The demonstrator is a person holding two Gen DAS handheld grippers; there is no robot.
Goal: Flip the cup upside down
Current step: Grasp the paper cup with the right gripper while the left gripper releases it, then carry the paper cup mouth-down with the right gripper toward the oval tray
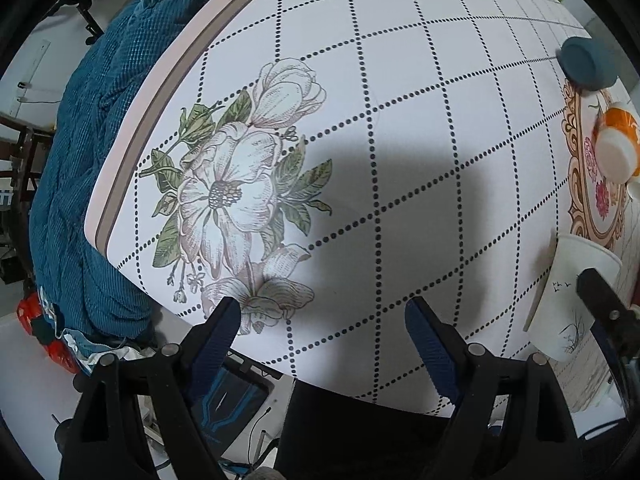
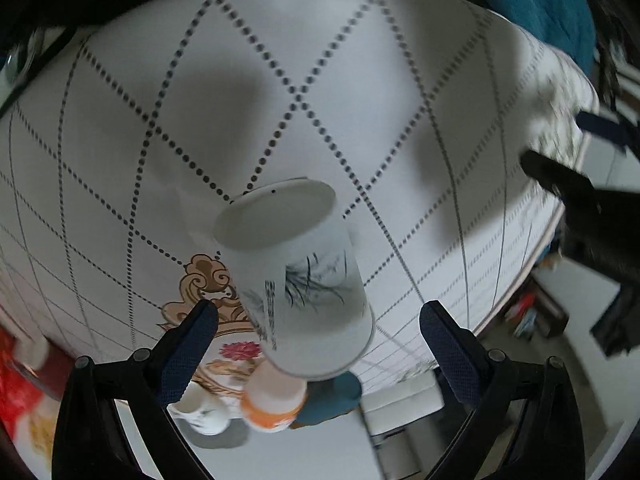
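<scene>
Cup (image 2: 296, 280) stands base-up on the table (image 2: 360, 80) between the wide-open right claw (image 2: 320, 320); left claw (image 1: 320, 320) wide too.

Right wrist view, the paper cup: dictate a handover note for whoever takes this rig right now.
Left gripper: open, empty, hovering over the white dotted-grid tablecloth.
Right gripper: open, a gap on both sides of the white paper cup with ink bamboo print.
Cup: near the table edge, closed base showing in the right wrist view.
Done: apparently turned and released.
Left: confirm it stands mouth down, since the blurred view doesn't settle it; then back the right gripper away.
</scene>
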